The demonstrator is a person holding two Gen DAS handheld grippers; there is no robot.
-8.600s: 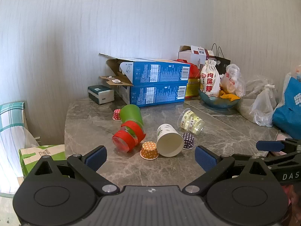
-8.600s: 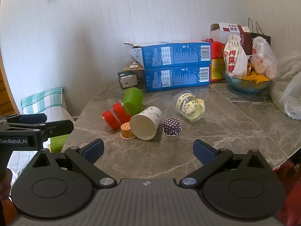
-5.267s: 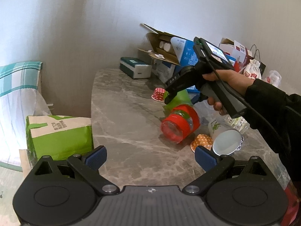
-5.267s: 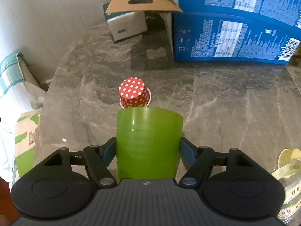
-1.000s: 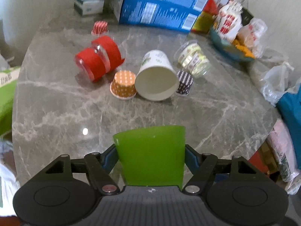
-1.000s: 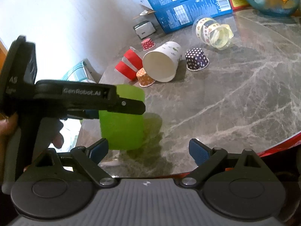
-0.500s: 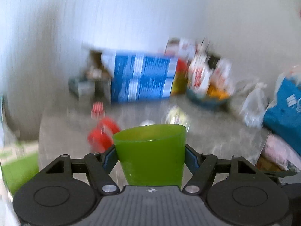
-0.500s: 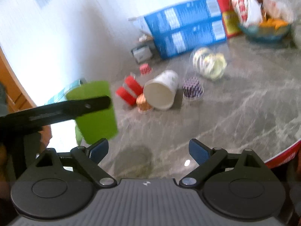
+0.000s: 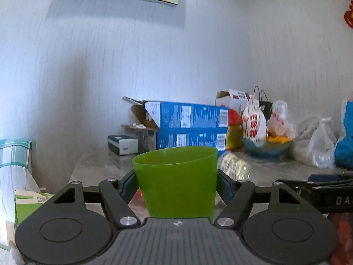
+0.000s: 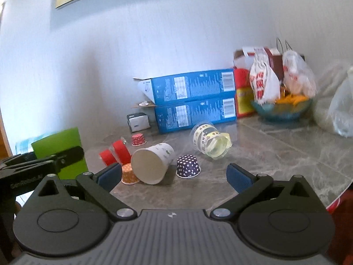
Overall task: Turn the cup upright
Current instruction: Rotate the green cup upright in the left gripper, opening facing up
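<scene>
My left gripper is shut on the green plastic cup, which stands mouth up between the fingers. The same green cup shows at the left of the right wrist view, held at the near left edge of the marble table; whether it touches the table is hidden. My right gripper is open and empty, above the table's front edge. On the table lie a white paper cup on its side, a red-banded cup and a clear taped cup.
Small dotted cups stand mouth down: purple, orange, red. Two stacked blue boxes, a small grey box, a bowl with bags and plastic bags line the back and right.
The left gripper has tipped up from looking down at the table to level, turning the green cup mouth up. The right gripper has also tilted up and stays open.
</scene>
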